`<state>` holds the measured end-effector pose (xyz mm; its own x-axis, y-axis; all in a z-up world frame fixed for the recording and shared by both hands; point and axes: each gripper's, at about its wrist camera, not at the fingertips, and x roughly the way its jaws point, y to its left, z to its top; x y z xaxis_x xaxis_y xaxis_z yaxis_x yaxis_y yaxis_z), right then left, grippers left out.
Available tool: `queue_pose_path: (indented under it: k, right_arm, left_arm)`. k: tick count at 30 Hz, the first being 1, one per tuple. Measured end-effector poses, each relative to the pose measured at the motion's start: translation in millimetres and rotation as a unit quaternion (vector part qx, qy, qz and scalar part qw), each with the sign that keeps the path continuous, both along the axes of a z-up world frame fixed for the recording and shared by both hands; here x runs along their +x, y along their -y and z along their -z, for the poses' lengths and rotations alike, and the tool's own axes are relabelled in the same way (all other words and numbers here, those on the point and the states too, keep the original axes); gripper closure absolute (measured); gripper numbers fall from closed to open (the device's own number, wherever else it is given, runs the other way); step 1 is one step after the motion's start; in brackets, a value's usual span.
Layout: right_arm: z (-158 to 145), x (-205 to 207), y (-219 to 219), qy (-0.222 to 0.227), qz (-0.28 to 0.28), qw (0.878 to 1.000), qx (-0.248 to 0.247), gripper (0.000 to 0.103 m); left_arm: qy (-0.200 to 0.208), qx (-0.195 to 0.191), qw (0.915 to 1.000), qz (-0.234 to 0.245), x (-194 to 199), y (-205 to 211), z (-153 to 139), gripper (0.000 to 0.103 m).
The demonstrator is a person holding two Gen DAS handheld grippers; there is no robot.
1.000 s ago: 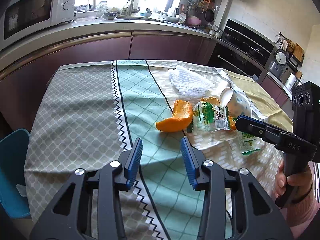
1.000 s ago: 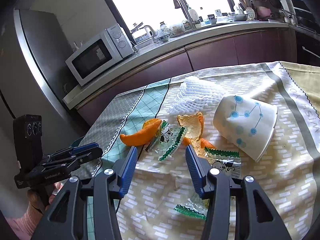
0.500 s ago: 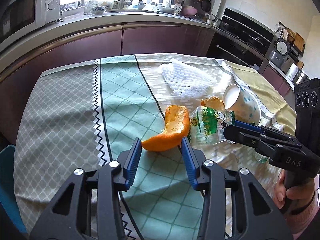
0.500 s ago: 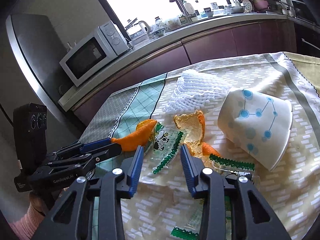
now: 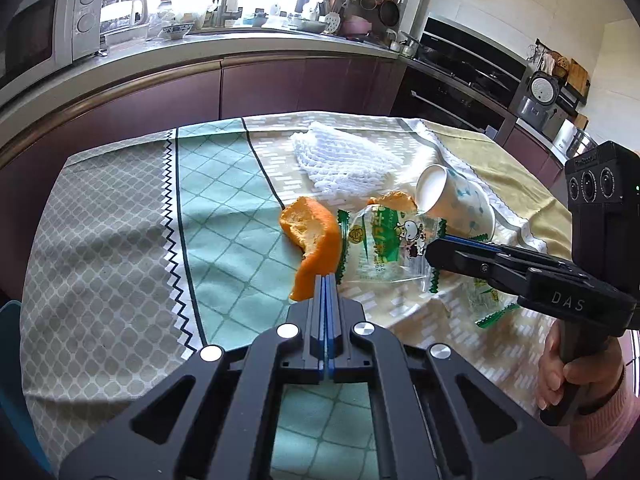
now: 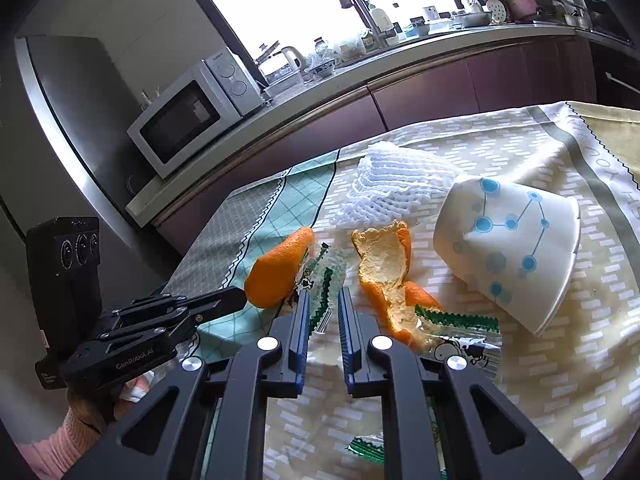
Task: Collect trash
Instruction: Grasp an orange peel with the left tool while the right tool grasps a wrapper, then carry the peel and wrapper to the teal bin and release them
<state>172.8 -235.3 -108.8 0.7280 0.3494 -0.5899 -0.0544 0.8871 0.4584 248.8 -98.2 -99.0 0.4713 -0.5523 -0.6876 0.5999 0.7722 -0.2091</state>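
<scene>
An orange peel (image 5: 316,236) lies on the tablecloth (image 5: 120,240). My left gripper (image 5: 325,280) is shut, its tips against the peel's near end; no peel shows between the pads. The right wrist view shows that left gripper (image 6: 240,300) touching the peel (image 6: 276,272) from the left. A clear wrapper with green edging (image 6: 326,276) lies between the fingers of my right gripper (image 6: 324,294). Its jaws are closing, with a gap still showing. A second peel (image 6: 384,268), a tipped paper cup (image 6: 508,240) and a white foam net (image 6: 396,184) lie beyond.
Another wrapper (image 6: 460,332) lies right of my right gripper and a green scrap (image 6: 368,450) below it. A counter with a microwave (image 6: 188,120) runs behind the table. A blue chair (image 5: 8,360) stands at the table's left edge. A hand (image 5: 568,376) holds the right gripper.
My left gripper moved up to the orange peel and its jaws went from open to shut. The right gripper's jaws narrowed around the clear wrapper.
</scene>
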Motion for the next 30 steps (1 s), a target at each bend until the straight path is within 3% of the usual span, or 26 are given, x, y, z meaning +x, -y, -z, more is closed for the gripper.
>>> queue_pose_path:
  k: [4,6,10,16,18,19,21,23,30]
  right_arm:
    - [-3,-1,0,0.002,-0.002,1.000,-0.001,0.095]
    - [-1,0,1,-0.001,0.000,1.000,0.000,0.095]
    - [1,1,2,-0.008,0.007,1.000,0.007,0.088]
    - [3,6,5,-0.012,0.010,1.000,0.016,0.076]
    - [3,7,5,-0.012,0.010,1.000,0.021,0.073]
    - [4,8,5,-0.013,0.010,1.000,0.020,0.073]
    - [6,10,4,-0.015,0.008,1.000,0.025,0.074]
    - [7,11,3,-0.015,0.003,1.000,0.027,0.085]
    - [1,5,2,0.003,0.003,1.000,0.030,0.089]
  left_arm:
    - [0.005,-0.002,1.0000,0.002,-5,-2,-4,0.102]
    - [0.011,0.004,0.9999,-0.001,-5,-2,-5,0.084]
    - [0.018,0.013,0.9997,-0.004,-3,1,-7,0.071]
    - [0.002,0.030,0.9994,0.014,5,13,3,0.076]
    - [-0.001,0.032,0.9993,0.020,5,16,6,0.090]
    - [-0.004,0.030,0.9993,0.022,5,17,7,0.091]
    - [-0.003,0.027,0.9994,0.021,4,17,7,0.093]
    - [-0.001,0.025,0.9995,0.020,3,16,6,0.094]
    - [0.010,0.012,0.9999,0.005,-5,1,-3,0.095]
